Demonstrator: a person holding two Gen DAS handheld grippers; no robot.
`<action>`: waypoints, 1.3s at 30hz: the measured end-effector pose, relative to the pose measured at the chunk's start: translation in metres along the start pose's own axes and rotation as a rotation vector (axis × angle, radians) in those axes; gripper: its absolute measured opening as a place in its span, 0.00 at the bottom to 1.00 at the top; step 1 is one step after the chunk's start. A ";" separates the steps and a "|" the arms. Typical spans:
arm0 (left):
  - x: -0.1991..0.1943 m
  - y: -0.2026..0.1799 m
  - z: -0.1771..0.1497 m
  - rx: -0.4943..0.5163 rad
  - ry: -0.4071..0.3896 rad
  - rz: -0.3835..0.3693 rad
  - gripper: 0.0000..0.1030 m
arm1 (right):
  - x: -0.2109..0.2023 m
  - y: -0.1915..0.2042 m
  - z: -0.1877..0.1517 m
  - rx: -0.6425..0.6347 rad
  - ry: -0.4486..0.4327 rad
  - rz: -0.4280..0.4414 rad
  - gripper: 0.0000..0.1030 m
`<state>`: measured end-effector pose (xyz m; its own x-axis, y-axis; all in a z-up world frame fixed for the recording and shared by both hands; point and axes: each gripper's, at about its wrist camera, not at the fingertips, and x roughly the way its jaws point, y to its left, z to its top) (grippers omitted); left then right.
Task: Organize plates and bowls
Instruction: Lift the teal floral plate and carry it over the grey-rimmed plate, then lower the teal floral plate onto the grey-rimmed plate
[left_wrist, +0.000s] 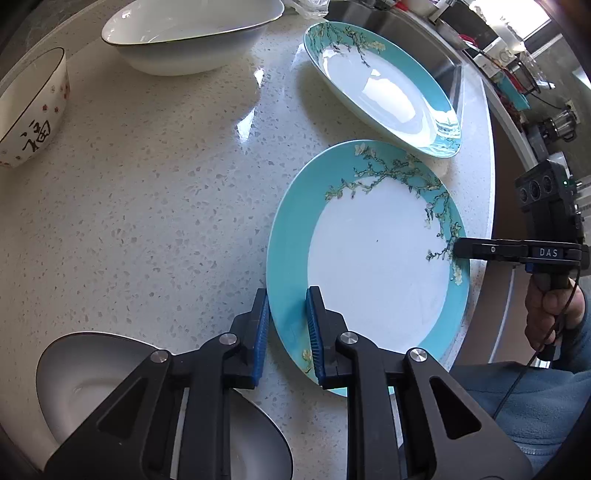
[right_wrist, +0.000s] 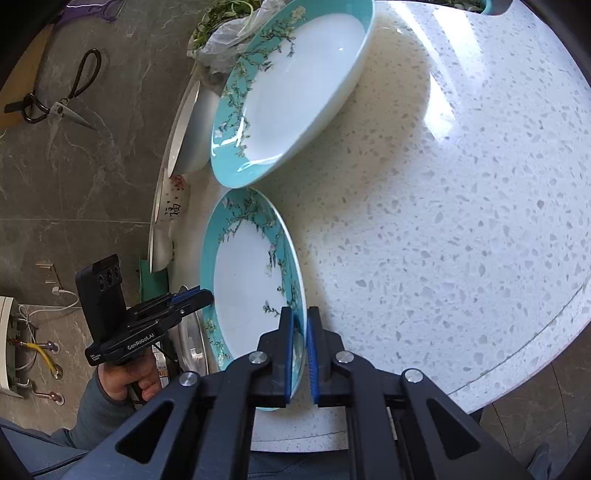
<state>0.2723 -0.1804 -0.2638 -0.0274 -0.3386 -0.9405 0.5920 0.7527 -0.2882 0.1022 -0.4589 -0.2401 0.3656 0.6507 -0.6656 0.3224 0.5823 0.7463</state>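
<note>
A speckled white bench carries the dishes. The near turquoise plate lies at its near edge, just before the deeper turquoise plate. The left gripper and the right gripper are both closed on opposite sides of its rim. If one hand lifts sooner, the glazed rim may slip from the pads and the plate may knock the deeper one.

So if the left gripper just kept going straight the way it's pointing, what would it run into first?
Nothing new: the left gripper is already clamped on the rim of the near turquoise plate. Pushed on, it would probably meet the speckled counter beneath.
</note>
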 end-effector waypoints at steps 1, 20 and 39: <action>-0.002 0.001 -0.001 -0.002 -0.002 0.000 0.17 | 0.000 0.002 0.000 -0.005 -0.001 0.000 0.09; -0.095 0.039 -0.056 -0.136 -0.117 0.048 0.17 | 0.023 0.075 0.008 -0.139 0.068 0.041 0.10; -0.130 0.148 -0.199 -0.441 -0.162 0.147 0.17 | 0.162 0.179 -0.028 -0.365 0.323 0.003 0.11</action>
<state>0.2035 0.0871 -0.2193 0.1771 -0.2682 -0.9470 0.1813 0.9546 -0.2364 0.1943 -0.2355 -0.2142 0.0578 0.7367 -0.6737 -0.0266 0.6757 0.7367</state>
